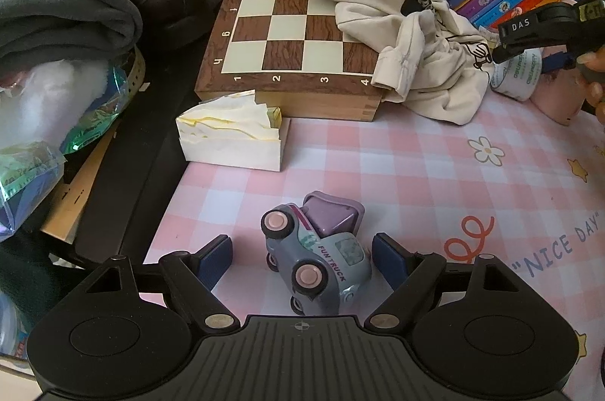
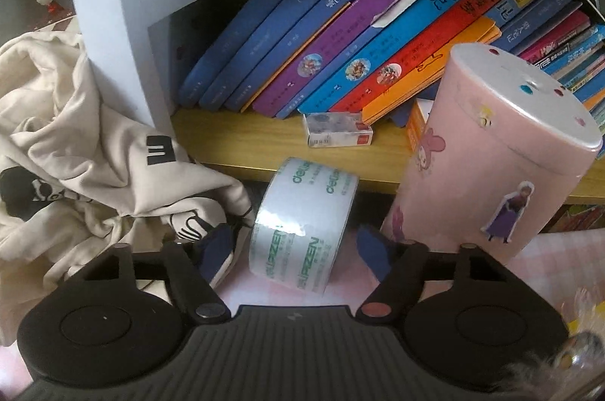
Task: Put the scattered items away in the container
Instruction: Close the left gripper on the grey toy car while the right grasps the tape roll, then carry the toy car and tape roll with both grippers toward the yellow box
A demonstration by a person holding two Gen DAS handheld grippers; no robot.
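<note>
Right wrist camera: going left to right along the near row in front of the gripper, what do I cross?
Cream sweatshirt → left blue finger pad → roll of clear tape, lying between the open fingers → right blue finger pad → pink cylindrical container.

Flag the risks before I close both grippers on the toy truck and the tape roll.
1. The toy truck lies tipped on its side between the open left gripper; its rounded body and wheels may twist or squirt out as the pads close.
2. The tape roll sits between the open right gripper, whose left finger rests against the cream garment, so cloth could get pinched.
3. The pink canister stands close beside the right finger and could be knocked.
</note>
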